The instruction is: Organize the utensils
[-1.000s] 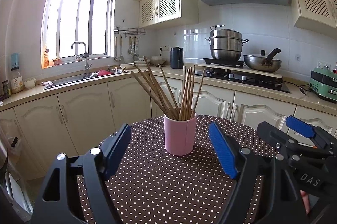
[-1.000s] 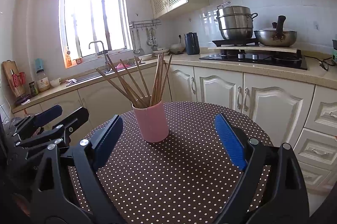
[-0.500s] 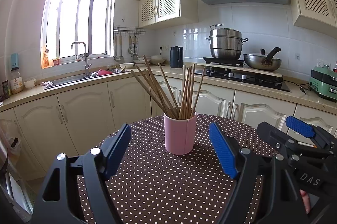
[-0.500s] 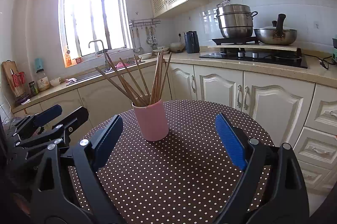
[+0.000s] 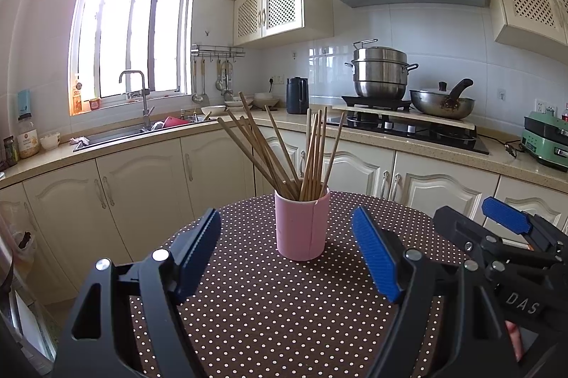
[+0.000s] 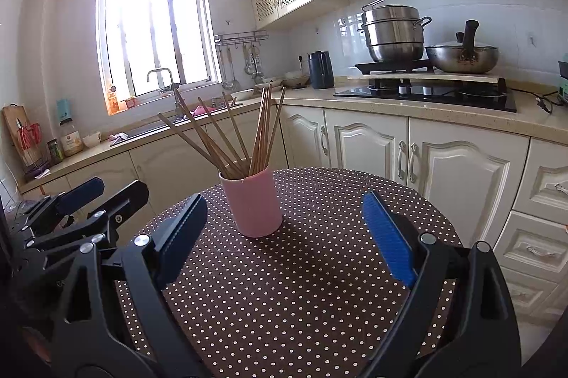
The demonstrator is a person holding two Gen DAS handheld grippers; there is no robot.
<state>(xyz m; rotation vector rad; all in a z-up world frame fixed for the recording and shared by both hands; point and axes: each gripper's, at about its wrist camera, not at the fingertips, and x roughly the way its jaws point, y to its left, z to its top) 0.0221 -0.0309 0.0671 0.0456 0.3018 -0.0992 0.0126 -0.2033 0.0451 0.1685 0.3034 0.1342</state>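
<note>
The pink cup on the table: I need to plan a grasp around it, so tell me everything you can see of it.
The pink cup is a plain, matte, straight-walled cylinder with a faint vertical seam on its front. It stands upright on the brown polka-dot tablecloth, toward the table's far side. Its open top holds a bundle of wooden chopsticks, some nearly upright, others fanned leftward against the rim. Neither gripper touches it.

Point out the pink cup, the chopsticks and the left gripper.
pink cup (image 5: 301,229), left wrist view, front wall.
chopsticks (image 5: 314,154), left wrist view, upright bundle's shafts.
left gripper (image 5: 285,252), left wrist view, midway between the open fingertips.
</note>
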